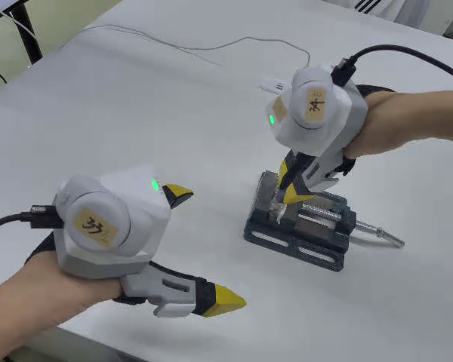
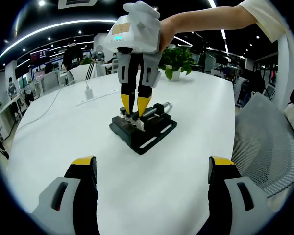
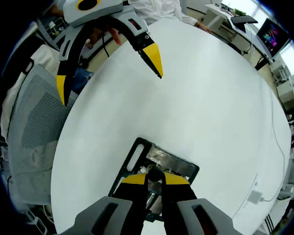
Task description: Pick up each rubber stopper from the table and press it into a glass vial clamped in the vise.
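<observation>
Left gripper (image 1: 204, 249) is the nearest item, held low over the table (image 1: 174, 113) on the near side of the vise (image 1: 302, 237) and well apart from it. Its jaws are spread wide and carry nothing. Judged from this position, it is parked out of the working zone with its camera aimed at the vise, leaving the approach path free. Right gripper (image 1: 291, 192) stands directly above the vise, pointing steeply down, tips just over the gap between the vise blocks. Its jaws are drawn close together, pinching a small dark round item, taken to be the stopper (image 3: 154, 173), between the yellow tips. The steep approach suits the step in hand: pressing force needs to run straight down the axis of the vial, since a tilted push would likely skew the stopper or load the glass sideways. The vial under the stopper is too covered by the tips to make out, so seating depth cannot be judged. The vise sits flat on the table, its screw handle (image 1: 377, 232) pointing away from the left gripper; clamping leaves the work fixed so that one gripper alone can press. Beyond the vise, a thin cable (image 1: 211, 49) and a small white plug (image 1: 272, 85) lie on the table, clear of the work.
</observation>
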Motion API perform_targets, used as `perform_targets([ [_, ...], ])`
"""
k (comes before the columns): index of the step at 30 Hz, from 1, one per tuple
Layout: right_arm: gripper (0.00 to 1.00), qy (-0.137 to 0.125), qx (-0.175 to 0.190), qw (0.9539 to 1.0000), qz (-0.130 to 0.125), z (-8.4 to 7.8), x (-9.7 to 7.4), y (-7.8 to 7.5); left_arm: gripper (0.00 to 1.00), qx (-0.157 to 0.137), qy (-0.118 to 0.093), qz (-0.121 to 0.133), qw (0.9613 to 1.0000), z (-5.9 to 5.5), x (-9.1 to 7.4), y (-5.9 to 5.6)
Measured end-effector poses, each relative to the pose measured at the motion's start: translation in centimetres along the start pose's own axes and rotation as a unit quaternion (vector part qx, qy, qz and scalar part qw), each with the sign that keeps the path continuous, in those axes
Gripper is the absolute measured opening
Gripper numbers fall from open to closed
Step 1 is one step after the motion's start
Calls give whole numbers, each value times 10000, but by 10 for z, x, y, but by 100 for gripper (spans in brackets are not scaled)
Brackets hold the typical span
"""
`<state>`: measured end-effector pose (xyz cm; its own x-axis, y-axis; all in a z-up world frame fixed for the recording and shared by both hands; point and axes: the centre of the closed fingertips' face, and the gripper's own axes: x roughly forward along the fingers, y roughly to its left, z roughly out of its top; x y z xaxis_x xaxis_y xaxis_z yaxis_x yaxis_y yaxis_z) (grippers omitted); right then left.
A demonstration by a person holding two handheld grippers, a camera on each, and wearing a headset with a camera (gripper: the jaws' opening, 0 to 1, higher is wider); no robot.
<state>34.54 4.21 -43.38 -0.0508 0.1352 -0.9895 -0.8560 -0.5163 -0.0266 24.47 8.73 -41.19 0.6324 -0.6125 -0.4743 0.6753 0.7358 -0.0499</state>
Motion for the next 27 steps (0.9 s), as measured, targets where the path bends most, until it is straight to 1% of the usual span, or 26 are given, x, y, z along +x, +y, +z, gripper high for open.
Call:
perform_targets([
  [4,5,-12,152,9999,-4,0,0,-1,93,-9,-3,0,10000,0,0,0],
  [5,5,-20,245,9997,-14,0,0,-1,93,-9,-8,-2,10000,0,0,0],
  [8,4,-24,309,9995,-36,1,0,0,93,-18,-11,-13,10000,0,0,0],
  [12,4,0,434,9989,-157,1,0,1,93,-23,-37,-23,10000,1,2,-1],
  [13,4,-7,532,9984,-200,1,0,1,93,-24,-37,-20,10000,2,2,-1],
  [16,4,-30,642,9976,-256,2,-1,3,93,-22,-39,-33,10000,2,3,-2],
  [18,4,-84,794,9964,-286,3,-1,5,93,-31,-46,-34,10000,2,3,-2],
  [21,3,-124,939,9949,-336,3,-1,6,93,-39,-44,-32,10000,2,3,-3],
  [22,3,-136,932,9949,-351,4,-1,6,92,-37,-45,-32,10000,1,3,-3],
  [24,3,-174,1074,9932,-404,3,-1,5,92,-44,-40,-30,10000,1,3,-3],
  [26,3,-212,1138,9922,-463,3,-1,5,92,-49,-38,-31,10000,0,4,-3],
  [27,3,-262,1274,9902,-509,4,-1,5,92,-53,-37,-36,10000,0,4,-3],
])
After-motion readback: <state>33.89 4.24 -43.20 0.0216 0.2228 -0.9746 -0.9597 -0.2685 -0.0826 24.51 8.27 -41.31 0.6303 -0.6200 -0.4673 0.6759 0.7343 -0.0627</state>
